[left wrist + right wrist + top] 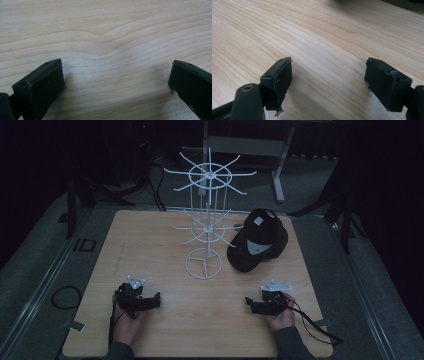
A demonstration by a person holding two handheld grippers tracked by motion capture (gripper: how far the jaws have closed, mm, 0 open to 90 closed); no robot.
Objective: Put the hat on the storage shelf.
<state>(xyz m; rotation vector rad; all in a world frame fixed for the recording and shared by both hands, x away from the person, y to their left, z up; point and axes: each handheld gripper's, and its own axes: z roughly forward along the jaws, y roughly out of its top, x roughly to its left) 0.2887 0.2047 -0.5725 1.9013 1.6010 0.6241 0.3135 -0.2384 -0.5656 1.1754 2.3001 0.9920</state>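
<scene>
A black cap (258,241) lies right of centre beside the white wire rack (207,215); the left gripper (150,302) and right gripper (254,306), low in frame, gape wide, holding nothing.

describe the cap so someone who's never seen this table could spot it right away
On the wooden table, look past the middle to the white wire rack. The black cap lies just right of its ring base, the only dark, soft thing out there, with pale patches on it.
</scene>
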